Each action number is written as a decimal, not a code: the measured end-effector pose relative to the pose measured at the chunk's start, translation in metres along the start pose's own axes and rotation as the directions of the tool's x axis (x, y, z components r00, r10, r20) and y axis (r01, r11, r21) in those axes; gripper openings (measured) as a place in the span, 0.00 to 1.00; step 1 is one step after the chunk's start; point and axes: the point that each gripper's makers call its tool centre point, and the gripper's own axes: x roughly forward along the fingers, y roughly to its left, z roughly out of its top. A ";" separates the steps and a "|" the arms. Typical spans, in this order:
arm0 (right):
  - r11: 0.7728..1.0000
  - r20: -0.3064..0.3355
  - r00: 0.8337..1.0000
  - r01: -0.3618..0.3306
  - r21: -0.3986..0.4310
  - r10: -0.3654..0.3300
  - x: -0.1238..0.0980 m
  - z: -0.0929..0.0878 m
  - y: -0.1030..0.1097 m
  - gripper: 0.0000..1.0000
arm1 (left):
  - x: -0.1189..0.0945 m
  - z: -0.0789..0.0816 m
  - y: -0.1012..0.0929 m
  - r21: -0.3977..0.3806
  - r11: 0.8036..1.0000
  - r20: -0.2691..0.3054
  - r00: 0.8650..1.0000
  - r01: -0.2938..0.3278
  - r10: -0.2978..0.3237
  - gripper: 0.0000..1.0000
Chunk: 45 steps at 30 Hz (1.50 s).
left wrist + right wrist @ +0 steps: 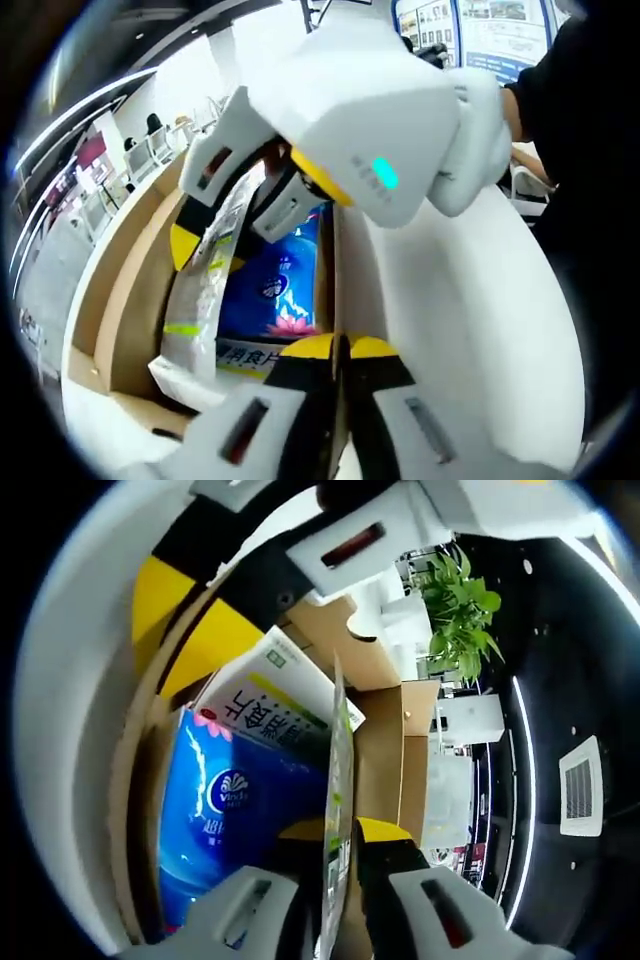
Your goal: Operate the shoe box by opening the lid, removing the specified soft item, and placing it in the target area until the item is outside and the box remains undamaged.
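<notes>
The shoe box (120,300) lies open, brown inside, its white lid (460,330) on the right. My left gripper (341,348) is shut on the thin edge of the box wall (328,270). Inside lie a blue tissue pack (275,280) and a silver-white soft packet (200,300) standing on edge. My right gripper (250,210) comes in from above, its jaws around that packet. In the right gripper view the right gripper (342,832) is shut on the packet's thin edge (338,750), beside the blue tissue pack (225,800). The left gripper (190,620) shows at the top.
A white-and-green printed pack (270,695) lies against the blue one inside the box. A potted plant (460,610) stands beyond the box. A person in dark clothes (580,150) is at the right, with office chairs (150,140) far off.
</notes>
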 end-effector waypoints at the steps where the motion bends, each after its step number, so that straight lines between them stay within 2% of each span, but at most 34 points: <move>1: 1.000 0.000 1.000 -0.002 0.002 0.002 0.000 0.000 0.000 0.04 | 0.000 0.000 0.000 0.000 1.000 0.000 1.000 0.000 0.000 0.02; 11: 1.000 0.007 1.000 -0.007 0.018 0.007 -0.001 0.001 0.002 0.02 | -0.001 0.000 -0.003 0.000 1.000 0.001 1.000 0.001 -0.001 0.02; 22: 0.998 0.014 0.999 0.046 -0.042 -0.045 -0.005 0.004 -0.005 0.01 | 0.000 0.001 0.001 -0.004 1.000 0.004 1.000 0.000 0.000 0.02; 27: 0.997 0.015 0.999 0.048 -0.056 -0.047 -0.012 0.003 -0.004 0.01 | 0.001 0.002 -0.002 -0.006 1.000 0.008 1.000 0.009 -0.009 0.02; 31: 0.995 0.044 0.995 0.089 -0.052 -0.087 -0.028 0.007 -0.013 0.01 | 0.001 0.002 -0.001 -0.012 1.000 0.011 1.000 0.009 -0.009 0.02; 37: 0.992 0.032 0.994 0.106 -0.062 -0.104 -0.041 0.001 -0.015 0.01 | 0.001 0.002 -0.002 -0.012 1.000 0.011 1.000 0.009 -0.008 0.02; 45: 0.985 -0.005 0.988 0.153 -0.082 -0.154 -0.071 -0.023 -0.031 0.01 | 0.000 0.002 -0.004 -0.018 1.000 0.013 1.000 0.011 -0.011 0.02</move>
